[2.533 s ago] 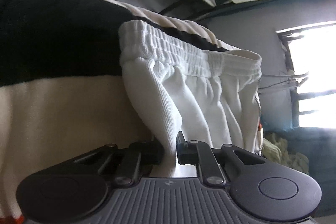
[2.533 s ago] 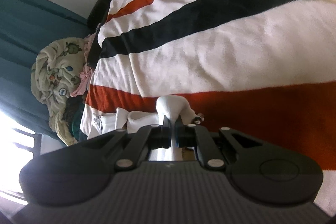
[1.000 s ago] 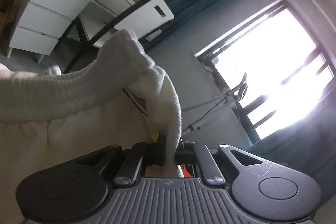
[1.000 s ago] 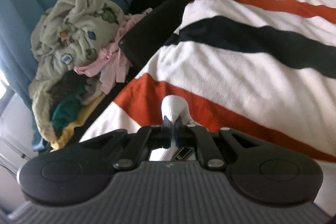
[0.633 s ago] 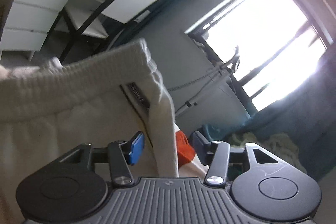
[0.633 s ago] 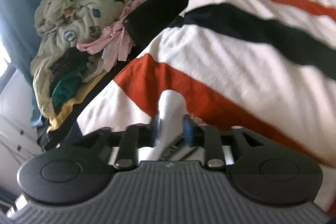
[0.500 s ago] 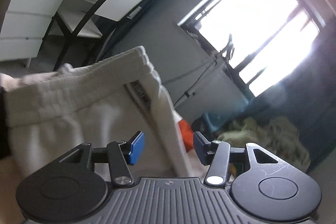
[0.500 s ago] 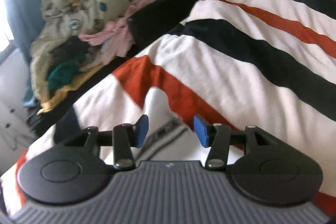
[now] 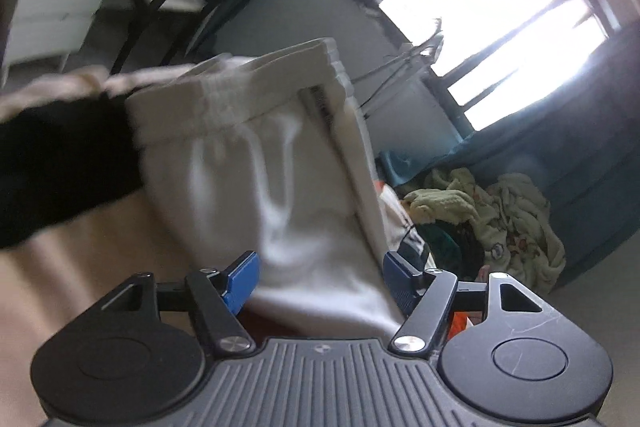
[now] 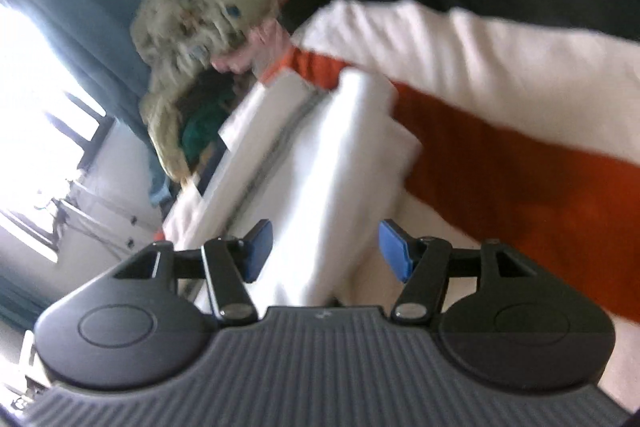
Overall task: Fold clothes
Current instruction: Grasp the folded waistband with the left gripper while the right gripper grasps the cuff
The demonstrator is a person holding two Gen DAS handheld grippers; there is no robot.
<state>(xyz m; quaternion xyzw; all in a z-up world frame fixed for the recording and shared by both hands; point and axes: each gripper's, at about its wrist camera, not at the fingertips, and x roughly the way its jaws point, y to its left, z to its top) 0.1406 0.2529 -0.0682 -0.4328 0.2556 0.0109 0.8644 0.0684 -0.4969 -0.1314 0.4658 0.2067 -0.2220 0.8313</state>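
Both tongs now stand wide: the left tongs (image 9: pixel 318 277) and right tongs (image 10: pixel 326 251) were each pinched on white cloth a second ago and have let it go. The white shorts (image 9: pixel 272 163) have dropped onto the striped bed cover (image 10: pixel 500 67), their elastic waistband (image 9: pixel 240 95) toward the far edge, and lie between each pair of blue pads without being gripped. By the look of it one fold is laid down; another fold or a smoothing pass likely comes next.
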